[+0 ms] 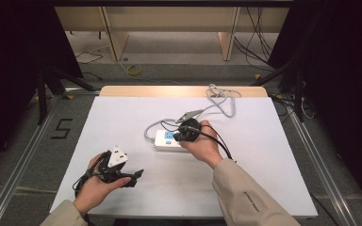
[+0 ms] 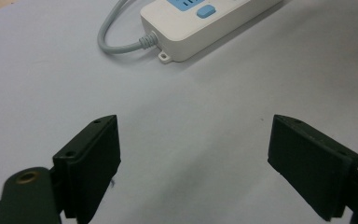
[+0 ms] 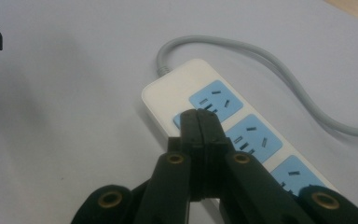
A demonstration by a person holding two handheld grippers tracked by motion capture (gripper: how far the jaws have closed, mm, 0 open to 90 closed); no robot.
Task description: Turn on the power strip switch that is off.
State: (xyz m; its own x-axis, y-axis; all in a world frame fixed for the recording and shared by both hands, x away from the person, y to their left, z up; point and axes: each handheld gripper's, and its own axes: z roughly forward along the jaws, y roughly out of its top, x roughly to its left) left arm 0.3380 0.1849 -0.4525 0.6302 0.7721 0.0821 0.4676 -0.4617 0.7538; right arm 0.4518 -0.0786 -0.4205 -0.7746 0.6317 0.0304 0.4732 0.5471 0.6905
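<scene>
The right gripper point(image 3: 200, 121) fingers are pressed together on the power strip point(image 3: 223, 135) switch — seemingly to toggle it; the left gripper point(image 2: 193, 154) fingers are kept apart, idle.

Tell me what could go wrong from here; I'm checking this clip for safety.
1. The right gripper, jaws shut, presses over the blue switch on the white plastic power strip; it may slip onto a socket instead.
2. The strip lies unheld, since the open left gripper is well short of it, so it could slide.

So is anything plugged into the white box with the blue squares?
No. The power strip lies flat and the blue sockets in sight are empty; the closed right gripper hides its blue button.
</scene>
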